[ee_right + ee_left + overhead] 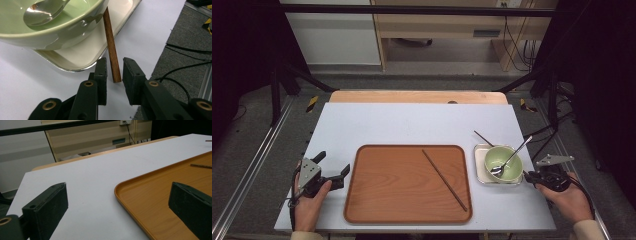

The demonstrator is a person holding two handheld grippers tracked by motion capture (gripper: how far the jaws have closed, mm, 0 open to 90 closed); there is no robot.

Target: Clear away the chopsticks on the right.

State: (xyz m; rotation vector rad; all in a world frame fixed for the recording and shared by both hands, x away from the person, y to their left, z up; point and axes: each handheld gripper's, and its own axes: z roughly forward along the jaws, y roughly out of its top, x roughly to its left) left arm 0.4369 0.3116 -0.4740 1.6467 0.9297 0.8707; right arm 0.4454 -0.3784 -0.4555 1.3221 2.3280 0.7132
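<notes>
Chopstick (pixel 111 47) is the thing to watch here: the loose brown one at the right end of the desk (pixel 412 120), lying against the small metal tray (pixel 95 56) under the green bowl (pixel 62 32).

Big stuff first. A wide wooden serving tray (pixel 387 200) sits in the middle of the white desk with its mate, the other chopstick (pixel 444 180), lying diagonally across it. Plenty of bare room on that tray, and bare desk either side of it too.

The bowl sits in the metal tray near the desk's right edge, with a spoon (pixel 510 156) leaning in it, handle pointing up and to the right. That handle is the one thing I'd keep an elbow away from.

Now the bit that matters. In the right gripper view the stick's long axis runs straight away from the right claw (pixel 114 68), its near end sitting right in the gap between the two pads. The jaws are narrowed around it, but there's still a sliver of daylight each side, so I'd call it not quite clamped yet, though the angle makes that hard to swear to.

Left claw (pixel 333 167) rests wide open at the serving tray's left rim, holding nothing and well apart from the stick. The right hand has this one.
</notes>
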